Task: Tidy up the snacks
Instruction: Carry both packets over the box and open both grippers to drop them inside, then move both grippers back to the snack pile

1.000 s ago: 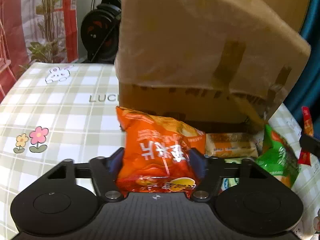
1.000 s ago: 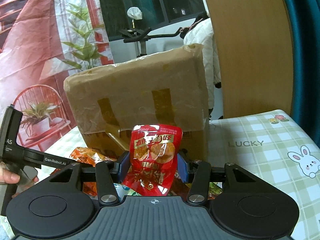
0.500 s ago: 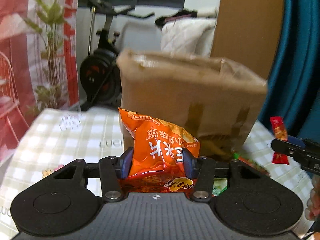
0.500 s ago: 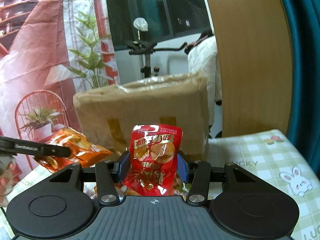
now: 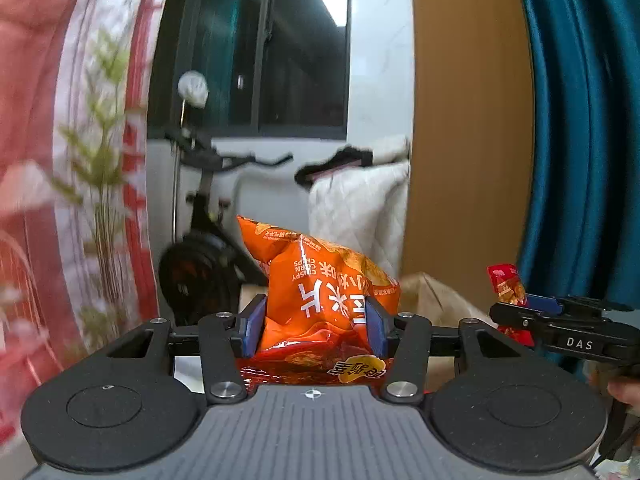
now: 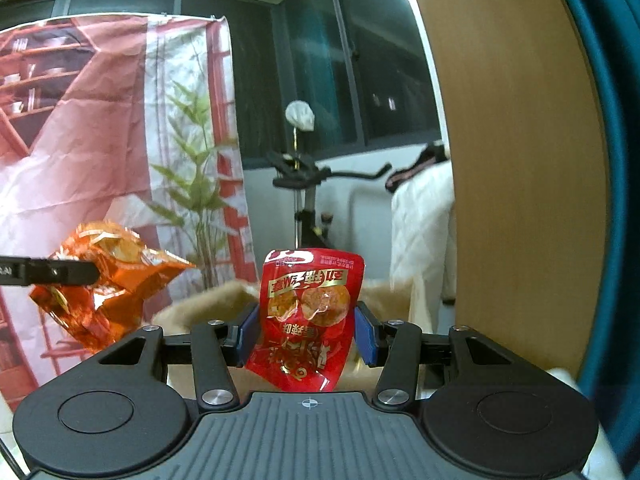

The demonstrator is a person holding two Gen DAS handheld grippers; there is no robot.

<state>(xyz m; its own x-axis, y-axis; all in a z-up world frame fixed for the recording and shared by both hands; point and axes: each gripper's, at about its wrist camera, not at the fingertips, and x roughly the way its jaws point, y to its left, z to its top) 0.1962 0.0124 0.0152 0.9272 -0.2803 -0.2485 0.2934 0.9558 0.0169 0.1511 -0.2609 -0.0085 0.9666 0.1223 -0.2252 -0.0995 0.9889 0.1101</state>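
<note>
My left gripper [image 5: 315,326] is shut on an orange corn chips bag [image 5: 324,292] and holds it high in the air. My right gripper [image 6: 306,334] is shut on a small red snack packet [image 6: 310,316], also raised. The right gripper and its red packet [image 5: 506,286] show at the right of the left wrist view. The orange bag [image 6: 104,280] in the left gripper shows at the left of the right wrist view. Only the top edge of the brown cardboard box [image 6: 200,308] shows below both bags; it also shows in the left wrist view [image 5: 436,296].
An exercise bike [image 6: 308,200] and a white quilted cover [image 5: 360,208] stand behind. A wooden panel [image 6: 512,160] and a teal curtain [image 5: 580,140] are at the right. A red printed backdrop [image 6: 80,140] hangs at the left. The table is out of view.
Both grippers have risen with their bags. The box and the checked tablecloth have dropped almost out of both views.
</note>
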